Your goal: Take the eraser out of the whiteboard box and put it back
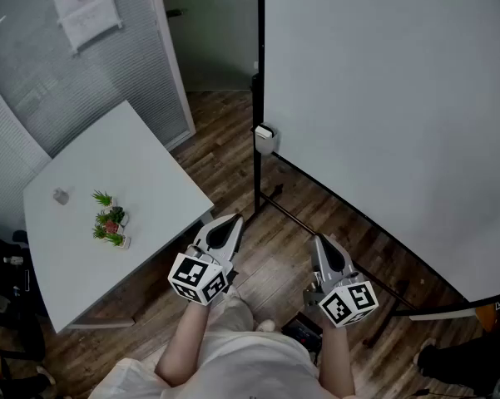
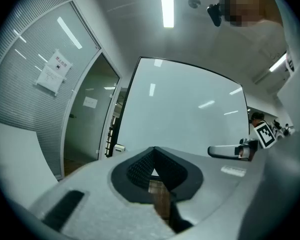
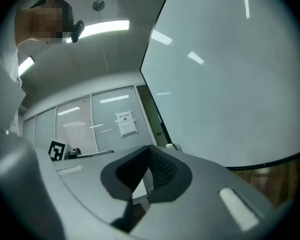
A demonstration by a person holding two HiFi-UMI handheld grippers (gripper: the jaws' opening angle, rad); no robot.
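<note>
Eraser not yet fetched: it cannot be made out, presumably inside the whiteboard box (image 1: 265,140) at the left edge of the whiteboard (image 1: 383,98). Left gripper (image 1: 230,225) and right gripper (image 1: 327,246), both closed and empty, hover well short of it; the next move likely calls for reaching forward and opening one.

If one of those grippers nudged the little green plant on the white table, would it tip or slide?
Probably slide: the plant sits low and spread out, and the table top looks smooth. It seems small, so likely light. Its thin leaves would likely bend easily.
</note>
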